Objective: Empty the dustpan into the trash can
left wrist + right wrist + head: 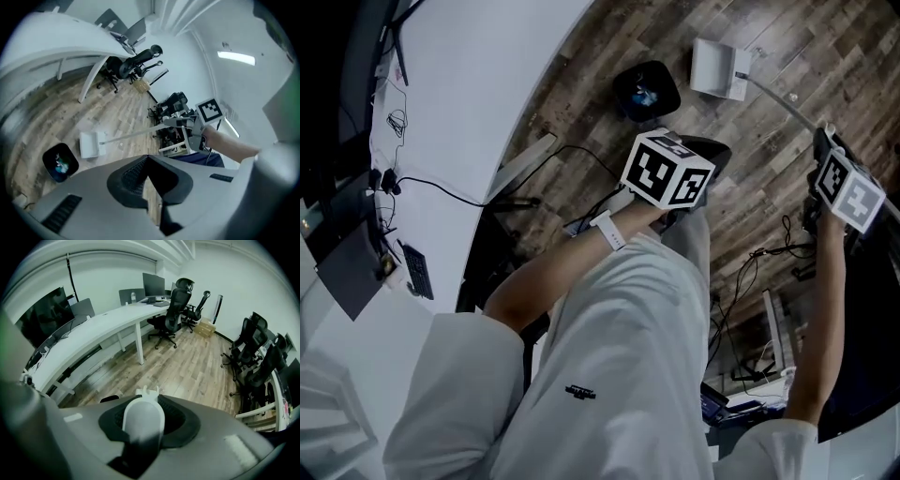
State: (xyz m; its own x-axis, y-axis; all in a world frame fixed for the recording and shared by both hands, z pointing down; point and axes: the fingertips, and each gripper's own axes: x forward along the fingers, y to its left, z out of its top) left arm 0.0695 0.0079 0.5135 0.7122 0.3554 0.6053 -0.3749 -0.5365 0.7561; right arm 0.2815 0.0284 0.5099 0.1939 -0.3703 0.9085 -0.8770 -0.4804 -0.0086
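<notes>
Right tool [148,400] on dustpan [717,67], pan end floorward

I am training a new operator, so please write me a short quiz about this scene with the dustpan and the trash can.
1. True or false: the dustpan lies inside the trash can.
2. Which one grips the dustpan's long handle: A the left gripper, B the right gripper?
3. How do the left gripper's jaws stand?
Key: 1 false, it is beside the can, apart from it; 2 B; 3 shut, nothing between them.
</notes>
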